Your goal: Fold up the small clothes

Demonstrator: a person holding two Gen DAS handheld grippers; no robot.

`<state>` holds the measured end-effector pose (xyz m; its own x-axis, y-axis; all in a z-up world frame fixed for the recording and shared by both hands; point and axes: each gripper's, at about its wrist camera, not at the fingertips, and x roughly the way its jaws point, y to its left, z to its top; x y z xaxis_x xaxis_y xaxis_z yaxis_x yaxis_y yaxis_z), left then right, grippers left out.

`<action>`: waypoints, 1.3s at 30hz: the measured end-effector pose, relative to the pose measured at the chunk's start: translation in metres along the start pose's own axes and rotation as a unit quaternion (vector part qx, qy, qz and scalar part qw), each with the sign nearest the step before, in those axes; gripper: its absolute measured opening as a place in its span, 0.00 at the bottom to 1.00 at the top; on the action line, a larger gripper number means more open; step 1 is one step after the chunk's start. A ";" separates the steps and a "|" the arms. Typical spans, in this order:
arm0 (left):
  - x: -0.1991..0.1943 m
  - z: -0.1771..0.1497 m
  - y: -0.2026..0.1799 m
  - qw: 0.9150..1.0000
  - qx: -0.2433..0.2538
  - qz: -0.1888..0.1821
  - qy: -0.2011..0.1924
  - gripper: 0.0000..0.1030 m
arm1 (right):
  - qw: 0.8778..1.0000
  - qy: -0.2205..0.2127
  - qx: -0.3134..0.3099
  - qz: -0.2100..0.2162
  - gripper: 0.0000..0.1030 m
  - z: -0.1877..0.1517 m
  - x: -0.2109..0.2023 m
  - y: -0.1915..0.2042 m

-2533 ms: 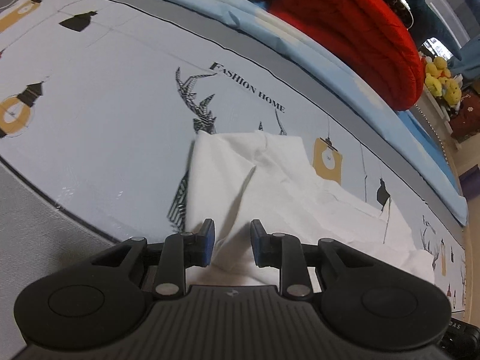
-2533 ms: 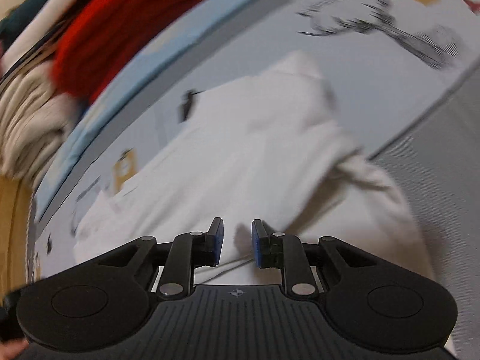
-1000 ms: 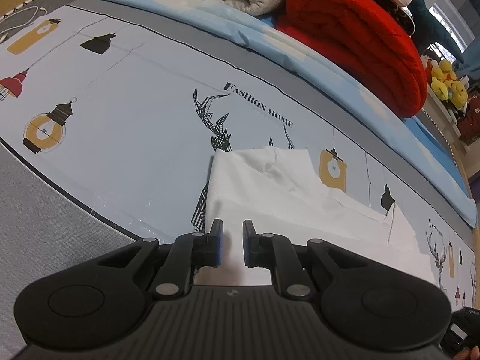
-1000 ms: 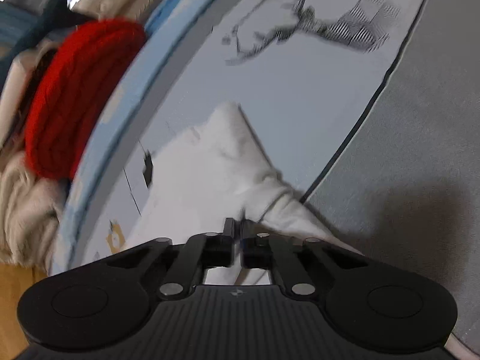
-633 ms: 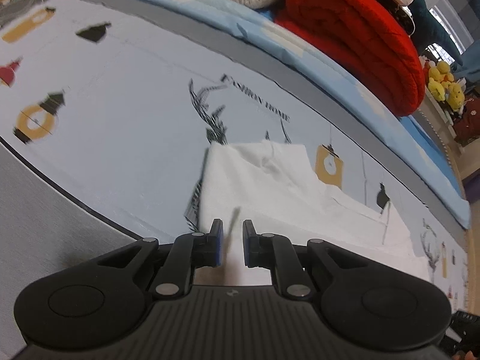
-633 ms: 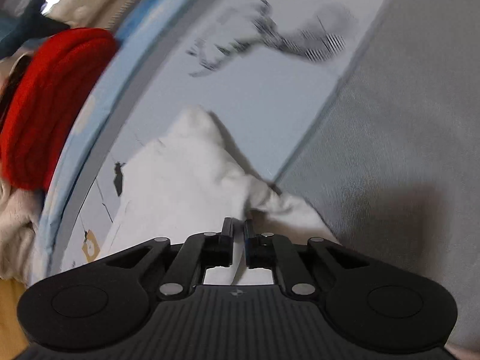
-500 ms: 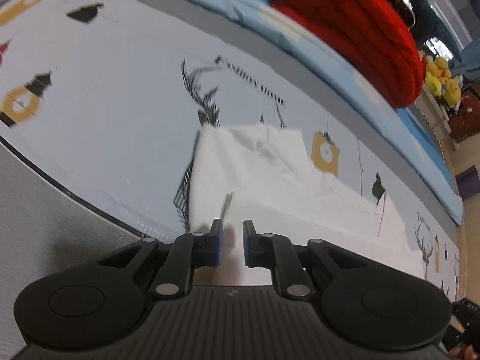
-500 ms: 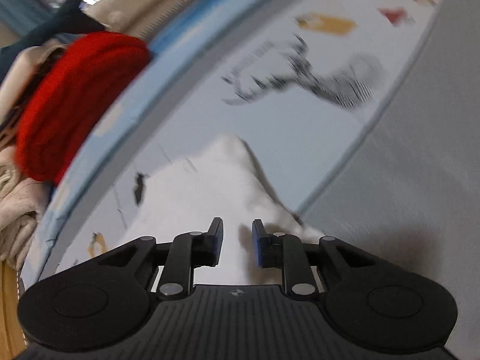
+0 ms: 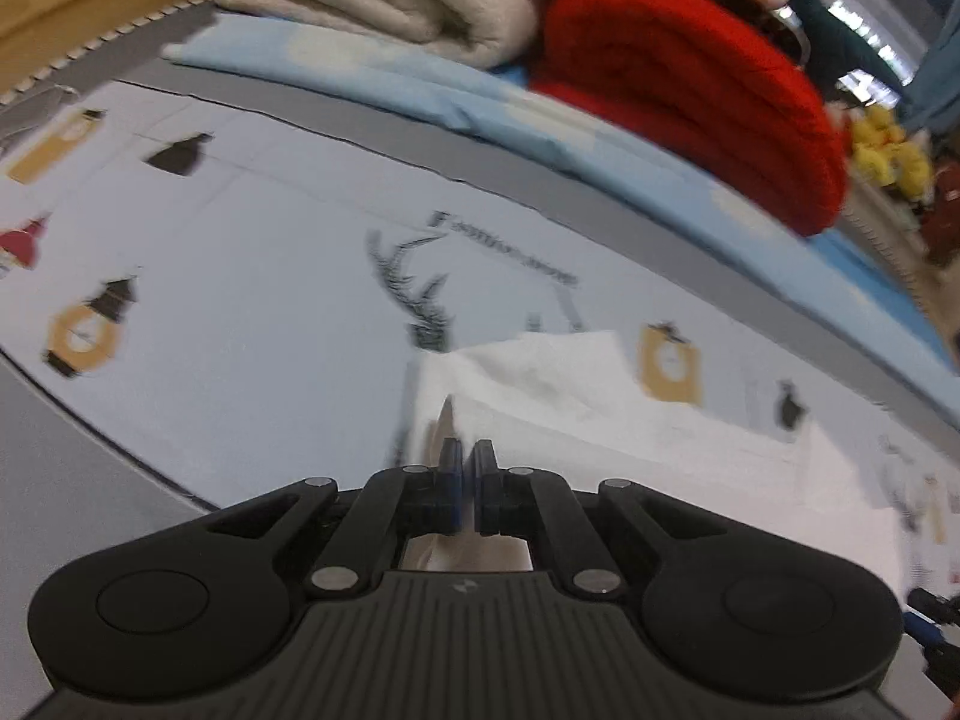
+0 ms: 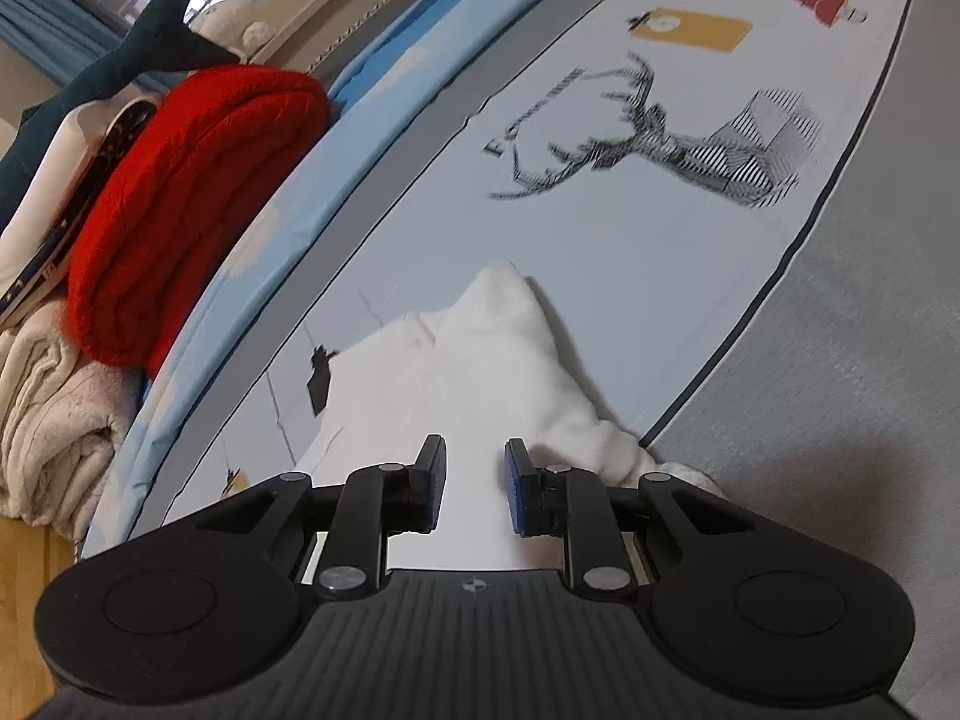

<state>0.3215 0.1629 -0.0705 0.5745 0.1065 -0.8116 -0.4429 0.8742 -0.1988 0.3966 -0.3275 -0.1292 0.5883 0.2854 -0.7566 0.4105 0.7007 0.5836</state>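
White cotton garment (image 9: 576, 396), partly folded, lies near the grey front border of the pale-blue printed bedsheet (image 9: 252, 276), one corner peaked up beside the deer print. Left gripper (image 9: 467, 468): jaws have just closed, pinching a raised fold of the cloth. Right gripper (image 10: 474, 474): jaws spread above the garment (image 10: 480, 372), nothing gripped.

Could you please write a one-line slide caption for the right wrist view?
Right gripper, fingers apart, above a white garment on a deer-print bedsheet, red blanket behind.
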 end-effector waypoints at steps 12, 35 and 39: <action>-0.003 -0.001 0.004 1.000 -0.017 -0.021 0.016 0.14 | 0.994 -0.013 0.001 -0.110 0.15 -0.004 0.005 -0.011; 0.033 -0.025 -0.013 0.993 0.027 -0.039 0.104 0.39 | 0.996 0.021 -0.048 -0.066 0.24 -0.015 0.027 0.003; 0.019 -0.017 -0.020 0.995 0.074 -0.034 0.056 0.40 | 0.995 -0.010 -0.091 -0.038 0.27 -0.011 0.017 0.019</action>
<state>0.3299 0.1395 -0.0913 0.5156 -0.0013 -0.8568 -0.2952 0.9385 -0.1790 0.4069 -0.3021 -0.1343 0.5742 0.2150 -0.7900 0.3227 0.8273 0.4598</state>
